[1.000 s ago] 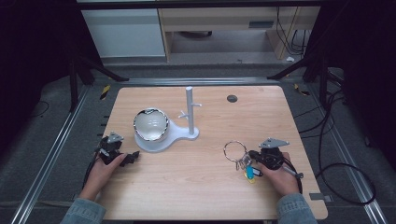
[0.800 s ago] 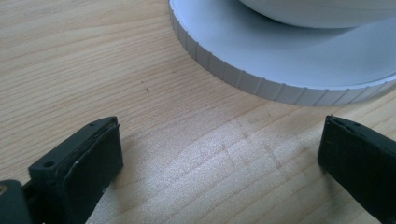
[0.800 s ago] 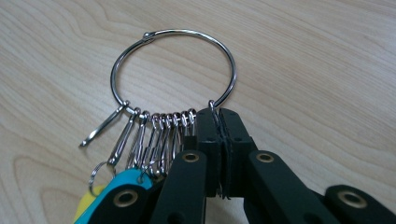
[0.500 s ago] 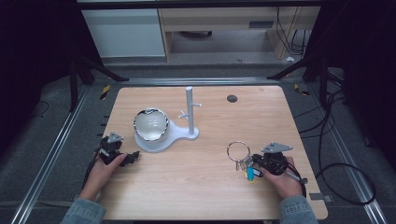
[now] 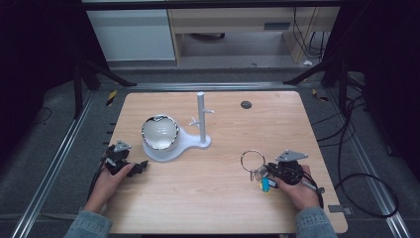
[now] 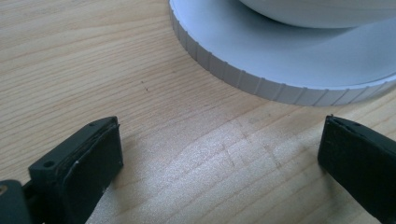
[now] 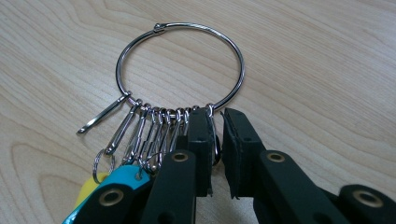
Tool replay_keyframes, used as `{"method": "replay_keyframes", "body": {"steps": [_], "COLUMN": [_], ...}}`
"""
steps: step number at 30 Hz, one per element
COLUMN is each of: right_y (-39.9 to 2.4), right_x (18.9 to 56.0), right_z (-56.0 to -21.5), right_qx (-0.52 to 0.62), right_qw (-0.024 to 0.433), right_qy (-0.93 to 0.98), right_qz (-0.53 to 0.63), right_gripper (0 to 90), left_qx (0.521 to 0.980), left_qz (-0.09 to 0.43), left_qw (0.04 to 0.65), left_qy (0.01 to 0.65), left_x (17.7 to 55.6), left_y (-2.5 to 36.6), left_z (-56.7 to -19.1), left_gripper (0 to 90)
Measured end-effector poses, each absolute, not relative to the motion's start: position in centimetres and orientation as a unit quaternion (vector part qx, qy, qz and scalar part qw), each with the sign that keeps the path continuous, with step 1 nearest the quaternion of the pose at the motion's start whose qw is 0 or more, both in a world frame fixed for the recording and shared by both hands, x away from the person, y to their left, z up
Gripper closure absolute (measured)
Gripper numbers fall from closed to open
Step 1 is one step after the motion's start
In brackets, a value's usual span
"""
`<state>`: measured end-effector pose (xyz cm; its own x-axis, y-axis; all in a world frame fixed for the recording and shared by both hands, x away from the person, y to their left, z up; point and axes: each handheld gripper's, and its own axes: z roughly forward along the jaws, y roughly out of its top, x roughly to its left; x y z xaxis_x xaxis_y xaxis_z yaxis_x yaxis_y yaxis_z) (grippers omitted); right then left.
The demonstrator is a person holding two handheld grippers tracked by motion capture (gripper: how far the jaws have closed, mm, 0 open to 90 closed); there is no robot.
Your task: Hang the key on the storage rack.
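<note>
My right tool (image 5: 271, 173) lies low on the desk (image 5: 223, 208), at the near right side. Its two black jaws have just been opening a little. In the right gripper view they stand a small way apart, with one thin clip of the key ring (image 7: 180, 70) in the gap between them. I cannot tell if the pads press on that clip now.

The key ring lies flat on the desk, just left of my right tool (image 7: 212, 154). It is a big round wire ring with a row of small metal clips hanging on its near side. A blue tag (image 7: 122, 179) and a yellow tag (image 7: 88, 189) lie at the near end of the clips.

My left tool (image 5: 140, 166) rests at the near left side of the desk. Its jaws are spread wide and nothing is between them, just bare wood. In the left gripper view the ribbed edge of the white stand (image 6: 261, 86) is just past the jaws.

The white stand (image 5: 173, 148) sits in the middle of the desk. A bowl (image 5: 159, 133) rests on its round base, and a white post (image 5: 201, 116) rises at its right end.
</note>
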<state>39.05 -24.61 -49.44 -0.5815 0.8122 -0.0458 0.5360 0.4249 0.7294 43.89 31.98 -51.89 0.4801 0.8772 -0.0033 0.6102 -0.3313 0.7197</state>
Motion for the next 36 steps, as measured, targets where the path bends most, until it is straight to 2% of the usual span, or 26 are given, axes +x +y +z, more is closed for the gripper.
{"method": "replay_keyframes", "body": {"steps": [13,22,36], "right_y": [-24.4,-24.5,-24.3], "right_x": [39.2,39.3,39.3], "right_z": [-49.7,-49.7,-48.6], "right_qx": [0.408,0.410,0.409], "right_qw": [0.200,0.191,0.196], "right_qy": [0.825,0.824,0.812], "right_qz": [0.337,0.342,0.366], "right_gripper": [80.6,87.5,88.5], "left_qx": [0.791,0.791,0.791], "left_qz": [0.198,0.198,0.198], "left_qw": [0.337,0.337,0.337], "left_qy": [0.470,0.470,0.470], "left_x": [43.9,43.9,43.9], "left_y": [32.0,32.0,32.0], "left_z": [-51.9,-51.9,-51.9], "left_gripper": [0.0,0.0,0.0]}}
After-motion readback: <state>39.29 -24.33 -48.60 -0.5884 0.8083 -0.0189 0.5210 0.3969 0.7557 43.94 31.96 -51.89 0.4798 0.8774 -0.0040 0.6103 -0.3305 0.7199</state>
